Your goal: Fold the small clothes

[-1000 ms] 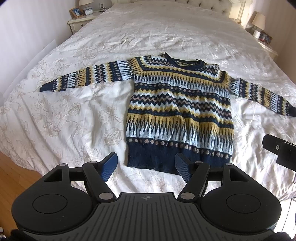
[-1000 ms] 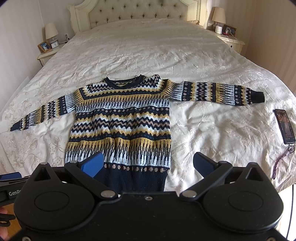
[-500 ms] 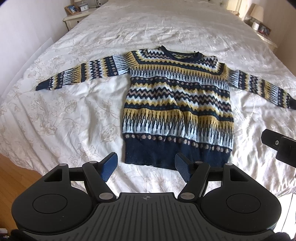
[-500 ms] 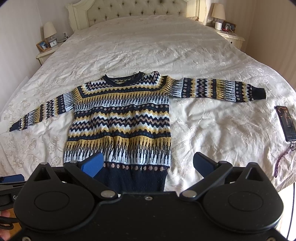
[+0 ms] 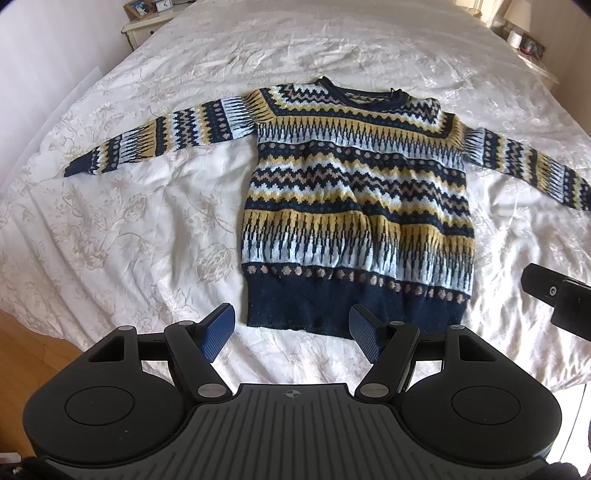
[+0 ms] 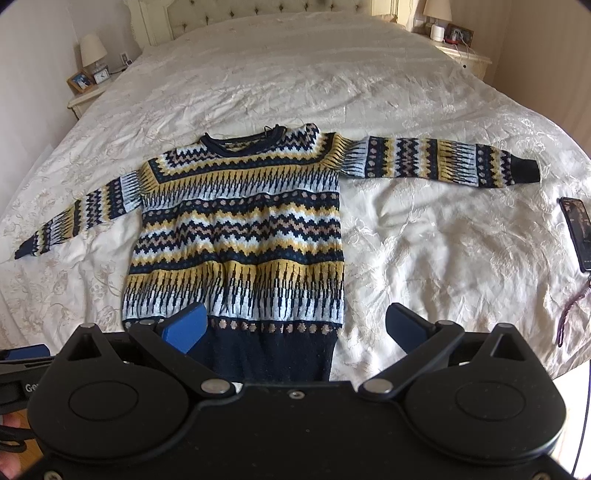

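Note:
A knitted sweater [image 5: 354, 206] [image 6: 240, 229] in navy, yellow, pale blue and beige zigzag bands lies flat on the bed, front up, both sleeves spread out sideways. My left gripper [image 5: 291, 334] hovers open just in front of the navy hem's left corner, nothing between its blue pads. My right gripper [image 6: 295, 326] is open too, above the hem's right part, its left pad [image 6: 184, 328] over the knit and its right pad over the bedspread. Part of the right gripper [image 5: 557, 299] shows at the left wrist view's right edge.
The cream embroidered bedspread [image 5: 129, 229] covers a wide bed with a tufted headboard [image 6: 266, 11]. A phone [image 6: 578, 232] with a purple strap lies at the bed's right edge. Nightstands with lamps [image 6: 92, 48] flank the bed. Wooden floor [image 5: 33, 350] shows beyond the near left edge.
Both grippers have come closer to the sweater and a little lower, so the sweater looks larger in both views. Their jaws have stayed at the same width.

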{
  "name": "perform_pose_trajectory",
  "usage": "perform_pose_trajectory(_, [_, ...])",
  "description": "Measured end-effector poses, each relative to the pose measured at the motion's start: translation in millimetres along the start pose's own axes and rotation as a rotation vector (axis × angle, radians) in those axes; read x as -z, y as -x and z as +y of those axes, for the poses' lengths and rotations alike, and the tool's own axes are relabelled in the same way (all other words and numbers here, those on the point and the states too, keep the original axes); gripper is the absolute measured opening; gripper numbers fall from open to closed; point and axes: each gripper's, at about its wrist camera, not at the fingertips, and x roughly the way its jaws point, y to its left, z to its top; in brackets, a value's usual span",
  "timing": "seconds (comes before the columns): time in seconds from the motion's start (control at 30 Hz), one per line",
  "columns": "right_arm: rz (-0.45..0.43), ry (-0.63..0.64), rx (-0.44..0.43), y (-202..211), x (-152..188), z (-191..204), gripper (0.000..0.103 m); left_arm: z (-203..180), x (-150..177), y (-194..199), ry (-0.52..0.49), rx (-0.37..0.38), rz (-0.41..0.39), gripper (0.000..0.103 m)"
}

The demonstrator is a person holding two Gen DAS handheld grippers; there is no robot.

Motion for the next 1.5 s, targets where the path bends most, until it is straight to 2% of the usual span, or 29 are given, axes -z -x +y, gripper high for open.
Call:
perform_pose_trajectory(0.37, [0.089,-0.003,0.035,-46,-27,2,0.102,-3,-41,-37,-0.010,0.023,0.055,0.068])
perform_pose_trajectory(0.47, [0.095,-0.005,0.064,-61,-38,3,0.102,-3,-58,-50,-0.015,0.034,0.054,0.064])
perform_pose_trajectory(0.5, [0.095,-0.002,0.071,-65,-43,3,0.102,-3,-64,-54,-0.020,0.038,0.045,0.061])
perform_pose_trajectory(0.6, [0.101,0.000,0.074,-79,-58,2,0.102,-6,-82,-60,-0.037,0.044,-0.007,0.060])
perform_pose_trajectory(0.73, [0.103,-0.024,0.055,-93,-75,-4,0.102,-9,-102,-60,-0.048,0.113,-0.104,0.060])
perform_pose_trajectory(0.83, [0.055,-0.055,0.054,-98,-83,-9,0.102,-14,-115,-60,-0.062,0.144,-0.157,0.060])
perform_pose_trajectory(0.93, [0.013,-0.086,0.051,-102,-90,-20,0.102,-21,-129,-67,-0.057,0.135,-0.140,0.060])
perform_pose_trajectory(1.0, [0.016,-0.090,0.067,-109,-95,-29,0.101,-23,-134,-71,-0.048,0.145,-0.122,0.060])
perform_pose_trajectory(1.03, [0.028,-0.090,0.073,-113,-98,-35,0.096,-25,-135,-72,-0.049,0.156,-0.112,0.060])
perform_pose_trajectory(1.07, [0.038,-0.095,0.077,-117,-102,-43,0.085,-28,-136,-74,-0.052,0.162,-0.103,0.060])
perform_pose_trajectory(1.13, [0.039,-0.120,0.093,-124,-107,-64,0.076,-34,-137,-77,-0.051,0.153,-0.089,0.060])
perform_pose_trajectory(1.27, [0.015,-0.194,0.126,-139,-122,-123,0.071,-46,-139,-76,-0.028,0.156,-0.080,0.058])
perform_pose_trajectory(1.37, [-0.017,-0.233,0.161,-149,-139,-179,0.070,-59,-142,-75,0.002,0.131,-0.073,0.057])
perform_pose_trajectory(1.5, [-0.069,-0.230,0.224,-163,-163,-256,0.071,-84,-146,-72,0.032,0.107,-0.068,0.057])
